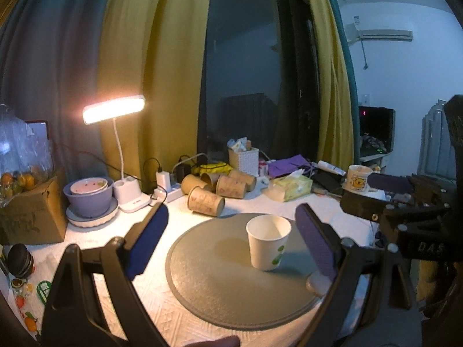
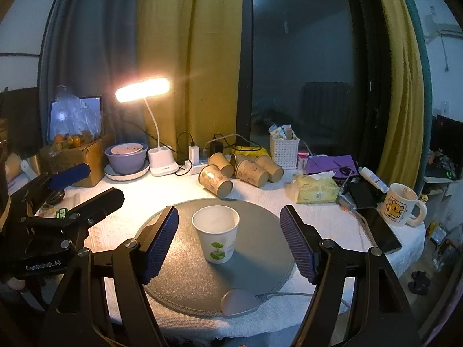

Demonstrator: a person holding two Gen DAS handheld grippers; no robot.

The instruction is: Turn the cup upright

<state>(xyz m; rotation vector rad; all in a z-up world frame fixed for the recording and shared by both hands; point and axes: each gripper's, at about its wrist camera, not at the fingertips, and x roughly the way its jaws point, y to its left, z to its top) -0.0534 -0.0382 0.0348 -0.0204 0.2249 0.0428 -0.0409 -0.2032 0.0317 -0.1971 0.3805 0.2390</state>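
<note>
On the round grey mat [image 2: 202, 283] the white paper cup [image 2: 216, 237] stands upright, mouth up, green leaf print facing your right-hand camera. Your right gripper [image 2: 228, 240] is spread wide: both blue ribbed pads flank the cup with clear gaps on each side, touching nothing, holding nothing. Your left gripper [image 1: 231, 240] is also wide open and empty; the cup [image 1: 268, 241] sits between its pads but nearer the right one, still apart from it. Right view shows the left gripper's body low at the left edge, off the mat; left view shows the right gripper's body coming in from the right edge. Only the right view shows the grey puck-shaped device with cable [image 2: 239, 302] at the mat's near rim in full, plus the phone [image 2: 382, 231] beside the bear mug [image 2: 400, 204]. Left view shows just a part of that device behind its right pad. Both views catch the lit desk lamp [image 2: 142, 90] and the tipped brown cups [image 2: 240, 170] behind the mat.
</note>
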